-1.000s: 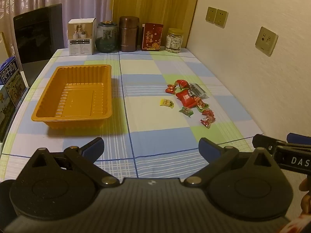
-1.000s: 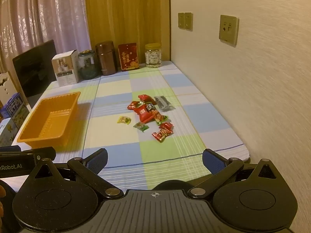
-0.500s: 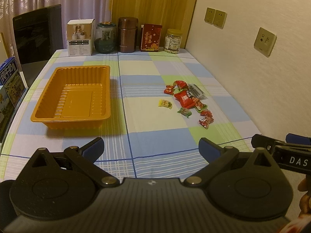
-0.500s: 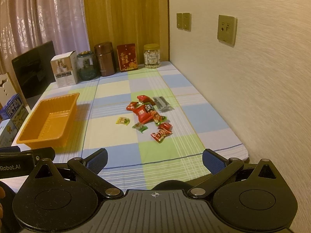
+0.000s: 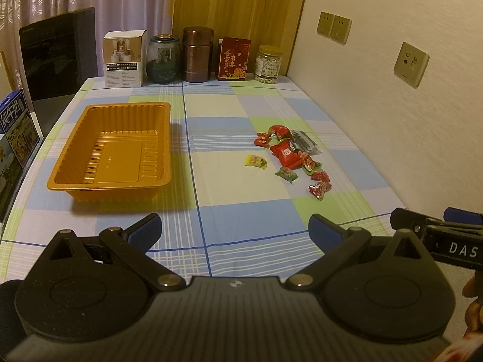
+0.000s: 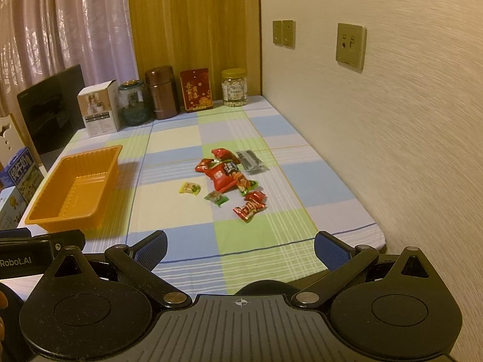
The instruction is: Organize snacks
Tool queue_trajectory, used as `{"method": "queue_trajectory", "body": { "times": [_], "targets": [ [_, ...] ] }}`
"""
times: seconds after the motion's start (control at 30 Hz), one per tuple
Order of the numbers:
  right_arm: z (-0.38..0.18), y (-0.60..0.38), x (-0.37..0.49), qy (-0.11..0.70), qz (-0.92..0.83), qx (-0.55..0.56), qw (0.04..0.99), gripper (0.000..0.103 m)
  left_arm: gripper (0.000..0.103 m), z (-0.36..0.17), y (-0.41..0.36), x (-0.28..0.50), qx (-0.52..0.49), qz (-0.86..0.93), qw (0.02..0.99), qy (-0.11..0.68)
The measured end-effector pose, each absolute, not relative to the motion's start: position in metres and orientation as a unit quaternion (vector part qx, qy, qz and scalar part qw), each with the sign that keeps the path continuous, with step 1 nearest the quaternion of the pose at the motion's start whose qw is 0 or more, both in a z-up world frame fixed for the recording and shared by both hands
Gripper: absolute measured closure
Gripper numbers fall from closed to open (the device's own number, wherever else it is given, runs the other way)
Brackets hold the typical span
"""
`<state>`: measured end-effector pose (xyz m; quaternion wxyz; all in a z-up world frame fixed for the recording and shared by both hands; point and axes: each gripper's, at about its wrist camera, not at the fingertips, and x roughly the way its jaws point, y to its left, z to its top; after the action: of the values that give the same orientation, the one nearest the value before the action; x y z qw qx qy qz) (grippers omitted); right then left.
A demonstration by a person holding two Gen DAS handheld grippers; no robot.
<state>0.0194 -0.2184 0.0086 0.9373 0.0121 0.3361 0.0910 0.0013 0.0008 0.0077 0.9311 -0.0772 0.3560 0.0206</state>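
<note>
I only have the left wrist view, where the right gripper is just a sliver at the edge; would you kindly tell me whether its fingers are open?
Observer: Yes. In the right wrist view the right gripper is open, with nothing between its blue pads.
Operator: Thank you. What lies ahead of it?
Observer: The snack pile sits almost straight ahead between its fingers, with a red wrapped candy nearest to it.
Operator: And where does the table end on that side?
Observer: The tablecloth's near right corner shows just past the right finger, close against the wall.
</note>
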Motion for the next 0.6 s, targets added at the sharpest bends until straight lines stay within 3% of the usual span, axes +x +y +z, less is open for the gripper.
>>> {"method": "queue_trajectory", "body": {
  "times": [0.6],
  "targets": [
    [0.0085,-0.2182,0.0194,0.336,0.09,0.012,0.937,0.0,0.0,0.007,-0.0001,0.0008,-0.077,0.02,0.932,0.354]
  ]
}}
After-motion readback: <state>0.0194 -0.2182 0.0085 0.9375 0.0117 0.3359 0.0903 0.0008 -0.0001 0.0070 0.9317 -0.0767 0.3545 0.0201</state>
